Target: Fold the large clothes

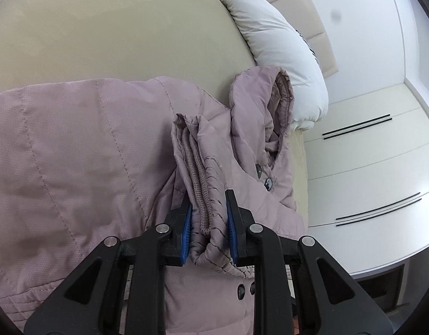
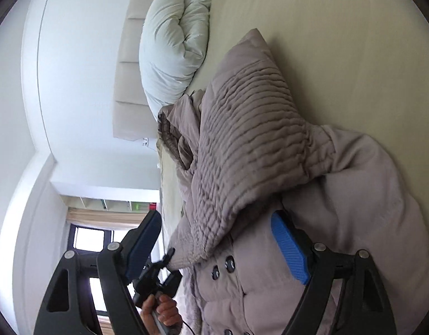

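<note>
A mauve quilted jacket (image 1: 74, 153) lies on the beige bed (image 1: 116, 28). My left gripper (image 1: 208, 223) is shut on the jacket's sleeve cuff (image 1: 199, 184), whose ribbed knit inner cuff shows between the blue pads. The hood (image 1: 259, 106) stands behind it. In the right wrist view the same jacket (image 2: 354, 195) shows with a ruched sleeve (image 2: 242, 139) folded across its buttoned front. My right gripper (image 2: 222, 245) is open, its fingers wide apart over the jacket's front, holding nothing. The left gripper (image 2: 158, 276) and the hand holding it show at lower left.
A white duvet (image 1: 270, 42) lies rolled against the padded headboard (image 1: 298, 5). White wardrobe doors (image 1: 368, 167) stand beside the bed. In the right wrist view, a window (image 2: 88, 240) is at the lower left and the bed edge (image 2: 164, 181) runs by the jacket.
</note>
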The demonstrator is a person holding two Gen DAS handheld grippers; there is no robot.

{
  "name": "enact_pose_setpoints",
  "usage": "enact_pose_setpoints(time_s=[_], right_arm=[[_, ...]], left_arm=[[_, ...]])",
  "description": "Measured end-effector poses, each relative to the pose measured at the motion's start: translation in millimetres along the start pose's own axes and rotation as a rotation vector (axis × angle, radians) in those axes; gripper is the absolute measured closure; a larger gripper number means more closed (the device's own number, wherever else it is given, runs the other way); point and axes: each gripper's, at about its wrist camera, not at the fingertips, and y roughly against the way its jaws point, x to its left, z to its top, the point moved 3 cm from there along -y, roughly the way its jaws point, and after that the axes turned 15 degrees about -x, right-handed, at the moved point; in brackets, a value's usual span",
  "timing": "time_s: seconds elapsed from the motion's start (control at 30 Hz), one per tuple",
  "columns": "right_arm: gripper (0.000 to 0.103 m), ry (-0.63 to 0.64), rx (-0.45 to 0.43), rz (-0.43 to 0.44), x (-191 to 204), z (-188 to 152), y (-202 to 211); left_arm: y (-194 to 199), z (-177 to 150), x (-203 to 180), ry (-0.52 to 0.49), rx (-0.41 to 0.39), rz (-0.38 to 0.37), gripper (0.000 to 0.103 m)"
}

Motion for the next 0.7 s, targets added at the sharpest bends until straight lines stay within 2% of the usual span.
enact_pose_setpoints(time_s=[0.07,0.1,0.17,0.23,0.3,0.37,0.43,0.5,0.6,0.63,0.7], right_arm=[[0.020,-0.017,-0.054,-0.006,-3.3,16.6,-9.5],[0.024,-0.017,-0.104,-0.028,-6.4,29.0,-9.2],[0.029,-0.088,-0.190,-0.014,-19.3,55.3,-2.9],[0.040,-0.185,-0.183,0.016,-38.3,69.9,0.1],[0.045,-0.210,-0.150,0.050,-46.7,73.2,4.8],[0.043,-0.164,-0.146,0.033,-43.5,69.1,16.6],[0.026,-0.096,-0.143,-0.006,-29.9,61.4,30.7],[0.022,-0.043,-0.146,-0.028,-8.9,52.5,43.6],[0.019,0.095,-0.145,-0.003,36.0,50.9,50.3],[0.015,0.134,-0.147,0.014,52.8,51.9,45.2],[0.013,0.218,-0.113,0.049,78.1,50.3,25.1]], left_arm=[[9.3,0.9,2.2,-0.007,-0.007,0.012,0.083],[11.0,-0.2,4.2,-0.007,-0.006,0.017,0.083],[10.0,-4.8,6.4,-0.004,0.014,0.017,0.083],[8.2,-11.5,6.7,-0.017,0.031,0.023,0.083],[3.1,-16.8,6.5,-0.020,0.032,0.030,0.083],[-1.0,-21.6,6.2,-0.029,0.043,0.034,0.083],[-3.0,-24.6,4.6,-0.049,0.050,0.036,0.083],[-4.2,-25.2,5.7,-0.052,0.053,0.036,0.083],[-6.7,-27.4,6.6,-0.055,0.056,0.041,0.083],[-7.0,-28.2,5.5,-0.063,0.055,0.046,0.083],[-7.0,-30.0,3.1,-0.084,0.055,0.053,0.083]])
